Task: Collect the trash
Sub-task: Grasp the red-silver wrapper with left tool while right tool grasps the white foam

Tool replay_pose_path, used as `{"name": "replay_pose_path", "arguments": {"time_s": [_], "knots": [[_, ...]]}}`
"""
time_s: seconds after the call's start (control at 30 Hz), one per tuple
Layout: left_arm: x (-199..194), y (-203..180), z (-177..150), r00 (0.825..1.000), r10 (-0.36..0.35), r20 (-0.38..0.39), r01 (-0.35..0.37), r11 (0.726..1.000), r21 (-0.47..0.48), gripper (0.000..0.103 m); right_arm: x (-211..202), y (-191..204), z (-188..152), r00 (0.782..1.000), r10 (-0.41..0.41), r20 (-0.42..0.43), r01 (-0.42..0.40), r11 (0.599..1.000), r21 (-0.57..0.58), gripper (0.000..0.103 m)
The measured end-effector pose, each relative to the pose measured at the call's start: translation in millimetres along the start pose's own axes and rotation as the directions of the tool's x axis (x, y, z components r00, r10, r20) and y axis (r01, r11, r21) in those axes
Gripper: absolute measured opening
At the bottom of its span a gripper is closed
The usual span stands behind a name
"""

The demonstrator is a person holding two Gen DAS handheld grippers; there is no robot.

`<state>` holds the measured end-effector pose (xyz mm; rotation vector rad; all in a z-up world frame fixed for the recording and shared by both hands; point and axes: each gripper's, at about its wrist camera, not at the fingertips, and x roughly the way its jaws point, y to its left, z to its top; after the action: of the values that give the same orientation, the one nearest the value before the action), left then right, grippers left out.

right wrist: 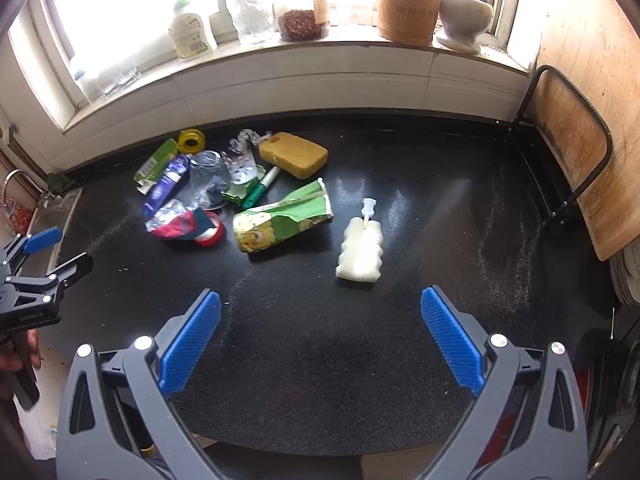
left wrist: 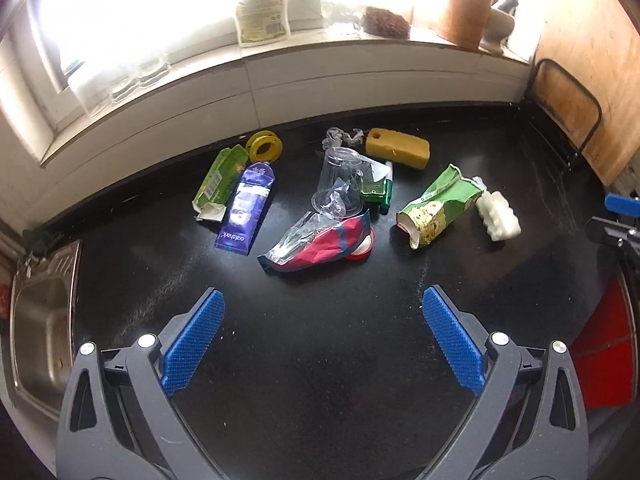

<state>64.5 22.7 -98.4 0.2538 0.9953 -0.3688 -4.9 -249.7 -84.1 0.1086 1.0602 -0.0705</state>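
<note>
Here, litter lies scattered on the black speckled table [left wrist: 320, 360] below a bright window sill. The left gripper [left wrist: 323, 344] hovers above the bare near part, jaws spread wide and holding nothing; the right gripper [right wrist: 320, 342] does likewise. Farthest left rests a flattened green carton [left wrist: 220, 178], overlapped by a purple foil pouch [left wrist: 248, 210]. A clear plastic cup [left wrist: 340, 184] lies on its side above a crumpled red-and-silver wrapper [left wrist: 320, 246]. A crushed green-and-yellow paper bag [left wrist: 438, 208] touches a white ridged foam block [left wrist: 498, 216]. A yellow sponge [left wrist: 398, 148] sits farther back, near the wall.
</note>
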Motion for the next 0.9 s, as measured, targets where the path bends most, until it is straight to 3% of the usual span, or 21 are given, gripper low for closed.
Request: {"name": "replay_pose_path", "arguments": {"time_s": [0.1,0.2,0.37,0.47,0.53,0.57,0.63,0.8,0.9], "knots": [[39.4,0.5,3.5,1.000,0.018,0.024,-0.020,0.996,0.085,0.097,32.7,-16.5,5.4,1.000,-0.009,-0.023,0.010,1.000,0.009,0.097],[85.0,2.6,8.1,1.000,0.022,-0.001,-0.022,0.988,0.152,0.097,78.8,-35.3,12.6,0.996,-0.007,-0.084,0.010,1.000,0.026,0.097],[141.0,14.7,9.9,1.000,0.003,-0.030,0.003,0.983,0.186,0.096,154.8,-47.2,24.5,0.982,-0.025,-0.186,0.026,1.000,0.003,0.096],[155.5,16.4,12.2,1.000,0.004,-0.029,0.002,0.979,0.206,0.096,179.5,-50.5,27.4,0.973,-0.034,-0.227,0.032,0.999,-0.015,0.091],[156.1,15.7,13.8,1.000,-0.025,-0.013,0.027,0.980,0.199,0.090,192.3,-53.8,27.8,0.967,-0.015,-0.255,0.012,1.000,-0.016,0.079],[157.6,16.0,14.5,0.999,-0.044,-0.017,0.047,0.980,0.192,0.081,196.2,-54.7,27.9,0.965,-0.006,-0.264,0.001,1.000,-0.022,0.075],[159.9,14.2,12.8,0.997,-0.066,-0.036,0.071,0.980,0.185,0.067,199.8,-53.9,27.6,0.961,0.007,-0.276,-0.019,0.999,-0.040,0.046],[155.0,12.3,5.9,0.996,-0.058,-0.067,0.065,0.991,0.118,0.018,188.8,-50.9,26.4,0.972,-0.009,-0.237,-0.013,0.996,-0.090,0.027],[135.1,13.0,3.9,0.997,-0.059,-0.057,0.062,0.997,0.041,0.013,169.8,-54.8,29.2,0.980,-0.002,-0.199,-0.017,0.996,-0.091,0.024]]}}
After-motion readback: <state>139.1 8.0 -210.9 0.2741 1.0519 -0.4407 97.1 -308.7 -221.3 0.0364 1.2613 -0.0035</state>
